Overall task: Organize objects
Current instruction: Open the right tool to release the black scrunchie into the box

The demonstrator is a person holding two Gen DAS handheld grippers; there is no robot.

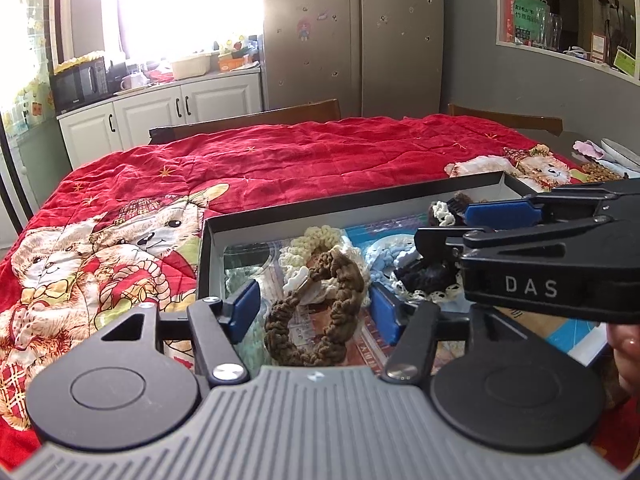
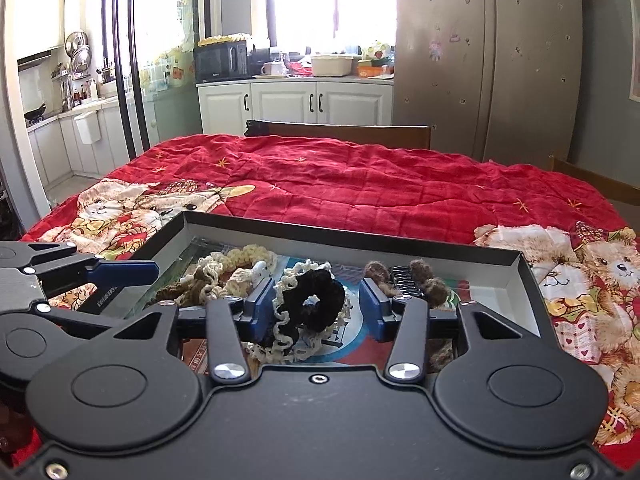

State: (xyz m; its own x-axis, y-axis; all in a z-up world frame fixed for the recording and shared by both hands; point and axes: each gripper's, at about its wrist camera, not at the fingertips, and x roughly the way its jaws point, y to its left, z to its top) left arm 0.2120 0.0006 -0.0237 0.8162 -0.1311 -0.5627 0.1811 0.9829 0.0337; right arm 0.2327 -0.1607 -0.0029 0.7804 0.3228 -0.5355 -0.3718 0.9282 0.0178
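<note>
— Brown scrunchie (image 1: 320,308) sits low centre in the box (image 1: 360,196), between my parted left gripper (image 1: 316,312) pads.

— Right gripper (image 2: 312,312) also apart around the black scrunchie (image 2: 310,306). Releasing, I'd judge; lift clear next.

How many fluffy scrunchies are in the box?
4, maybe more hidden: brown scrunchie at left, cream scrunchie behind it, blue scrunchie in the middle, black scrunchie at right.

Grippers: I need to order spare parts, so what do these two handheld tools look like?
Both the left gripper and the right gripper have black linkage arms with silver pivot screws, round black discs and blue pads. The left body is ribbed grey; the right is smooth black, lettered "DAS" on its side.
</note>
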